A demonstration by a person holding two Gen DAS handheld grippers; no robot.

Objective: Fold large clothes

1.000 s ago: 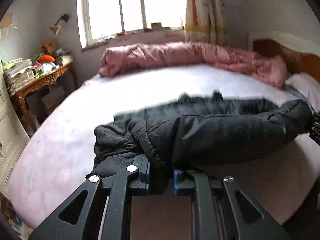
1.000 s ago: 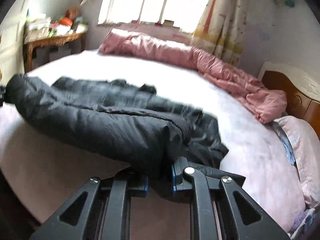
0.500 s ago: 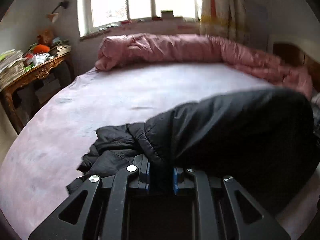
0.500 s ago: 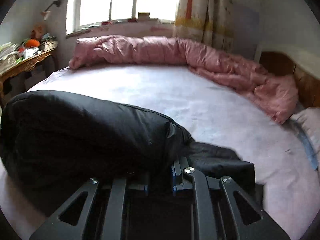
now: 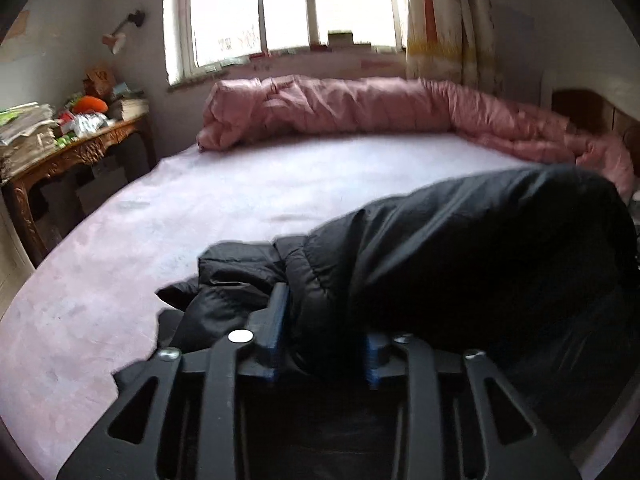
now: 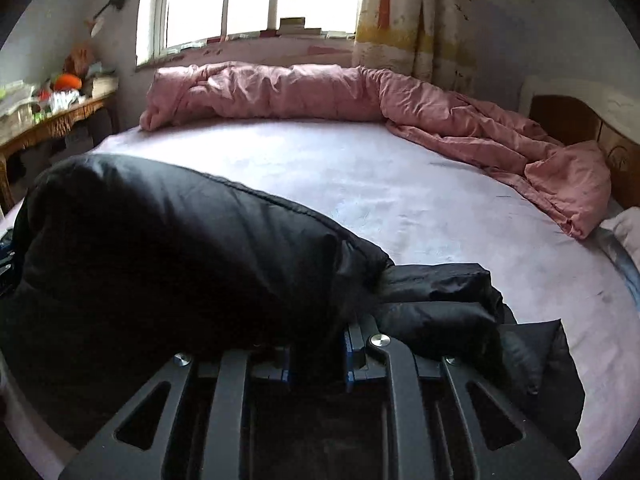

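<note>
Left-wrist view: my left hand-held gripper (image 5: 322, 338), at the bottom centre of the frame, is pinched onto a padded edge of the black jacket (image 5: 480, 256); its blue-lined fingers (image 5: 276, 320) stand only as far apart as the wad of quilted cloth between them. The jacket bulges across the lower right of the frame, raised above the pale pink bed (image 5: 168, 240), with a loose part trailing at lower centre.

Right-wrist view: my right hand-held gripper (image 6: 316, 364) is likewise clamped on the jacket (image 6: 168, 248), which fills the lower left of that frame, while a crumpled sleeve or flap (image 6: 440, 300) spills to the right onto the sheet.

I judge that the two grips hold opposite ends of one edge so that the garment hangs as a span and can be laid over itself in a fold; the fold is not yet set down. A pink quilt (image 5: 340, 104) lies rolled along the far side of the bed below the window (image 5: 288, 4), leaving the mattress in front of it bare for the fold. A cluttered tabletop (image 5: 72, 148) stands at middle left, well apart.
</note>
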